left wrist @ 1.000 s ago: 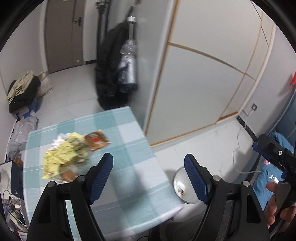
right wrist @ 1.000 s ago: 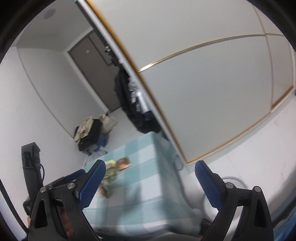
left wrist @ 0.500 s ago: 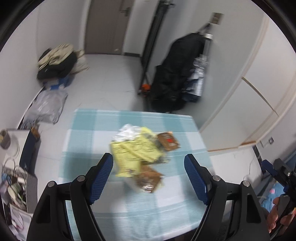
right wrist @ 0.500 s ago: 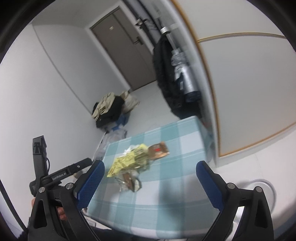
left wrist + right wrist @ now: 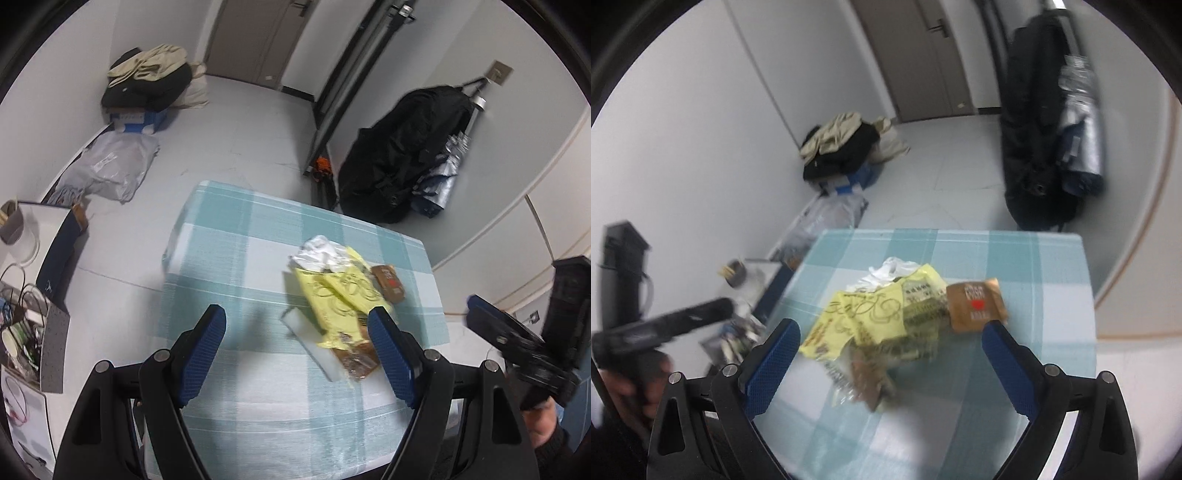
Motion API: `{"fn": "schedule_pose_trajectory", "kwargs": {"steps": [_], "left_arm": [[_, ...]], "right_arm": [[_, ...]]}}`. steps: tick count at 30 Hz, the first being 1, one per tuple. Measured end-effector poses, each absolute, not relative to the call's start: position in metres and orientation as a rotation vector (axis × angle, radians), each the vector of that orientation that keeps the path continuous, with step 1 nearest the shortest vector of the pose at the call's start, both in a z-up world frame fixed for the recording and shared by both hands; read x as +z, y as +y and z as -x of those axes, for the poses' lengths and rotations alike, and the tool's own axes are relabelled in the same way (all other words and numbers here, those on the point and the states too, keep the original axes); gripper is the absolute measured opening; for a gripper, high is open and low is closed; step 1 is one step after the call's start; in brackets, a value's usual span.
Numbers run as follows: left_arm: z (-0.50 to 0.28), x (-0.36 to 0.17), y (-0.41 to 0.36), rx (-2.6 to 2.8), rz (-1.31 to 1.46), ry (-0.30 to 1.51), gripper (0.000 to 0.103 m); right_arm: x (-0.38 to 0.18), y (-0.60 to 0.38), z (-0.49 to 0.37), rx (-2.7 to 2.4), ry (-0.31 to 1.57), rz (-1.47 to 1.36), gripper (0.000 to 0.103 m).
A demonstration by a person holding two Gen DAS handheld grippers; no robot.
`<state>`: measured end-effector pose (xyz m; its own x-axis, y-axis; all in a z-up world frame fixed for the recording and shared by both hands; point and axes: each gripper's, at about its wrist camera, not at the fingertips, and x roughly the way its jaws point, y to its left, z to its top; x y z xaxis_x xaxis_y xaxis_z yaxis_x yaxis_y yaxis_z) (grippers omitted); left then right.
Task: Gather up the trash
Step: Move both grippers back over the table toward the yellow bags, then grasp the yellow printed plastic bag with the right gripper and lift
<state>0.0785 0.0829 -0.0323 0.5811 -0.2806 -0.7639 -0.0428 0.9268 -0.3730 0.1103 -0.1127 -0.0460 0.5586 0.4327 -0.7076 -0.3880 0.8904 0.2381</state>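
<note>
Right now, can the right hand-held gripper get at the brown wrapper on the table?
Probably yes: the right hand-held gripper is open and empty above the table, and the brown wrapper lies uncovered beside the yellow wrappers.

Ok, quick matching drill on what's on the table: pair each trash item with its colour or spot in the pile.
Things:
1. wrapper
2. tissue
3. bag
4. clear packet

Descriptions:
A. yellow, middle of the pile
B. white, crumpled, at the far end
C. brown with a red heart
D. see-through, at the near end

Pairs: 1-C, 2-B, 3-A, 4-D
</note>
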Motion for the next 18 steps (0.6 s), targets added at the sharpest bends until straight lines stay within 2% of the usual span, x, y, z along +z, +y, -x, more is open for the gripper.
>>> {"fn": "schedule_pose_trajectory", "kwargs": {"steps": [5,8,14,18], "left_arm": [[-0.077,-0.038,0.109,-0.12,0.464,0.959,0.077],[-0.078,-0.04,0.119,-0.113,0.505,0.96,0.077],[-0.083,-0.044,0.12,-0.142,0.545,0.988,0.077],[-0.083,-0.046,0.12,-0.146,0.545,0.995,0.077]], "right_arm": [[-0.07,-0.078,-0.129,0.517,0.883,0.083,0.09],[-0.081,-0.059,-0.131,0.538,0.902,0.16,0.089],[-0.096,-0.042,-0.136,0.57,0.935,0.241,0.072],[-0.101,-0.038,-0.135,0.564,0.95,0.283,0.065]]}}
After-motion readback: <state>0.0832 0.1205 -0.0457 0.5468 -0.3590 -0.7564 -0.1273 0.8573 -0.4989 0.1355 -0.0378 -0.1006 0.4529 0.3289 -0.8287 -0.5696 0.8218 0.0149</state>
